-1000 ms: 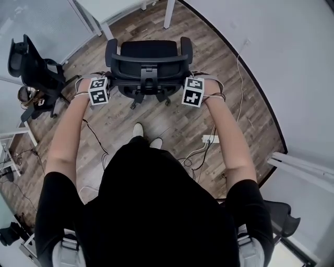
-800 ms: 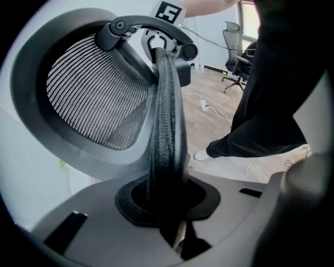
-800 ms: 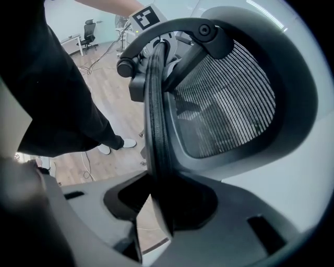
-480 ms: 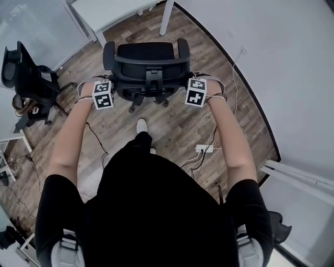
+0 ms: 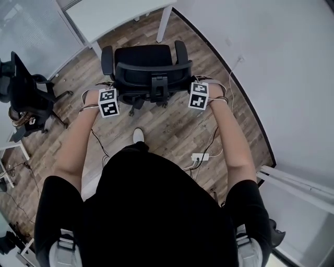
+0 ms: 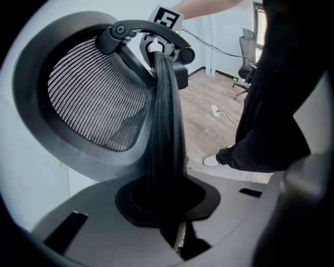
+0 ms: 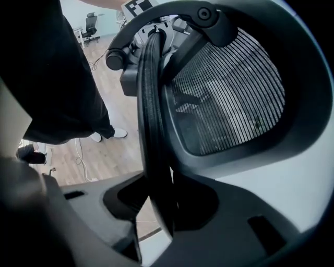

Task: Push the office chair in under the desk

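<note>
The wood floor (image 5: 172,125) is the broadest thing in view. The white desk (image 5: 115,13) is set just beyond the seat of the office chair (image 5: 143,55). The office chair is aimed squarely at the opening beside the desk leg (image 5: 163,24) but is not yet tucked under. Only the seat's front is brought near the desk edge, so the push is judged to be partly done.

A second chair (image 5: 26,88) is parked well to the left of the office chair, clear of its path.

The backrest rim (image 5: 154,68) is turned toward the person, since the chair is most easily steered by that part. The left gripper (image 6: 168,206) is closed narrowly on the rim's left edge. The right gripper (image 7: 159,201) is clamped on the right edge at a wider setting. A hold on both sides is used so that the chair can be driven straight rather than swung round.

A power strip (image 5: 199,156) is seen on the floor behind the office chair, out of the wheels' way.
</note>
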The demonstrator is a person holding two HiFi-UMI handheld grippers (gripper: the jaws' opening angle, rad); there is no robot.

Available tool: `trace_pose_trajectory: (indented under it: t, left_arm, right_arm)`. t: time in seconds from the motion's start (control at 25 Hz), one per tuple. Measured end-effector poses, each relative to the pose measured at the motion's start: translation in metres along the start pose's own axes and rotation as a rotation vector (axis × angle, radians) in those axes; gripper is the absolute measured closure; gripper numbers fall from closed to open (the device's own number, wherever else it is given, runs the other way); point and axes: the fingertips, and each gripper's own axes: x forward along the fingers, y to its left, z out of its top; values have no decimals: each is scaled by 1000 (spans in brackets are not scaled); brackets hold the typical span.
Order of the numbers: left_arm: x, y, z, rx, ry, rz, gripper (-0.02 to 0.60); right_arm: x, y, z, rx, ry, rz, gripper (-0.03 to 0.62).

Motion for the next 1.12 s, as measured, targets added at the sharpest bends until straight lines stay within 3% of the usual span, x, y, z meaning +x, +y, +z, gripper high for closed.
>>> trace_pose_trajectory:
  t: [0.64, 1.12]
  left_arm:
    - [33, 62, 36, -85, 37, 36, 528]
    - [53, 94, 75, -210, 77, 60, 525]
  right_arm:
    - [34, -89, -46, -110, -39, -1, 457]
    - [55, -151, -84, -248, -114, -28, 461]
